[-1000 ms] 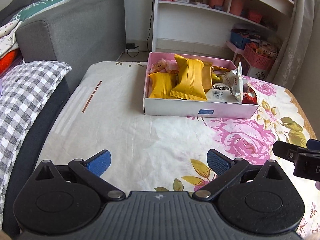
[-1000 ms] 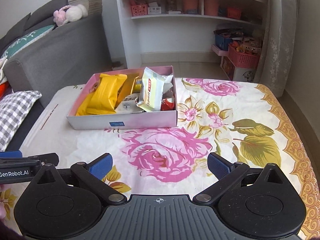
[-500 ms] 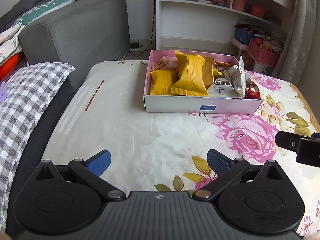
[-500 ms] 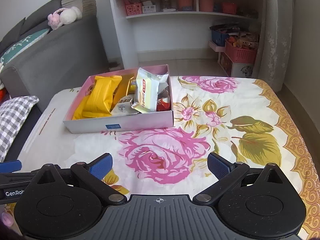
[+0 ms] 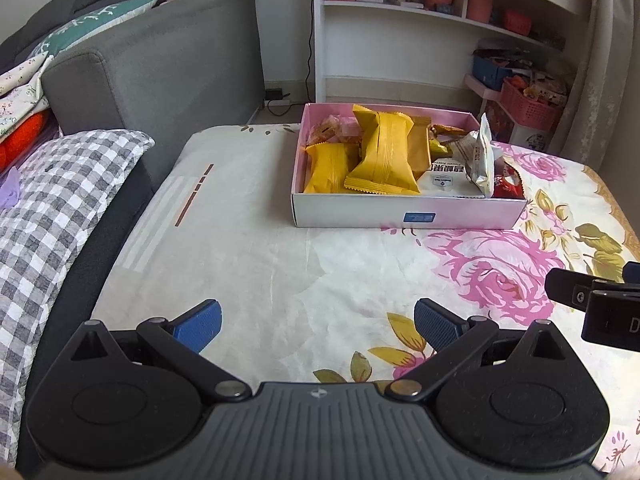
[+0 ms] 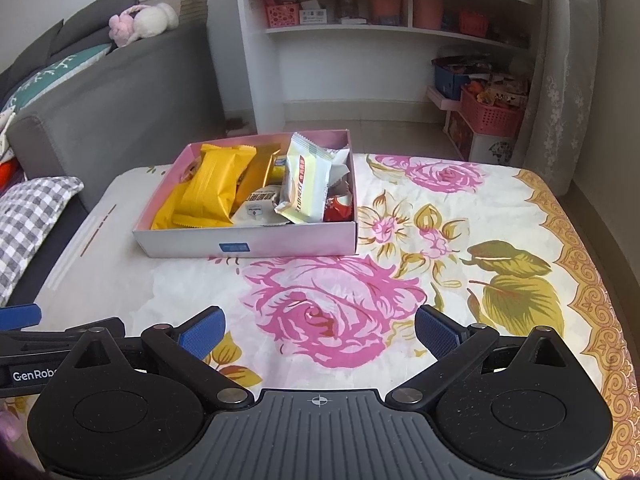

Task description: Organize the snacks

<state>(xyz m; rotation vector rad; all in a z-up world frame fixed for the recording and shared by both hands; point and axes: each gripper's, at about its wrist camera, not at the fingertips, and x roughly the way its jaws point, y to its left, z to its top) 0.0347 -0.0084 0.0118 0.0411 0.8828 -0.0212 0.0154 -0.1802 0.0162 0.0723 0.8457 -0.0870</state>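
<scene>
A shallow pink box sits on the floral cloth, filled with snacks: big yellow packets, a pale cream packet standing on edge, a white packet and a red wrapper. My left gripper is open and empty, hovering above the cloth well short of the box. Further right, my right gripper is also open with nothing between its fingers, over a pink rose print. Each gripper shows at the edge of the other's view.
The table wears a floral cloth. A grey sofa with a checked cushion stands to the left. White shelves and red baskets lie beyond the table. A curtain hangs at the right.
Both grippers have drawn back and up a little from the box, which now looks slightly farther and smaller. Nothing was grasped or let go; the snacks have not moved.
</scene>
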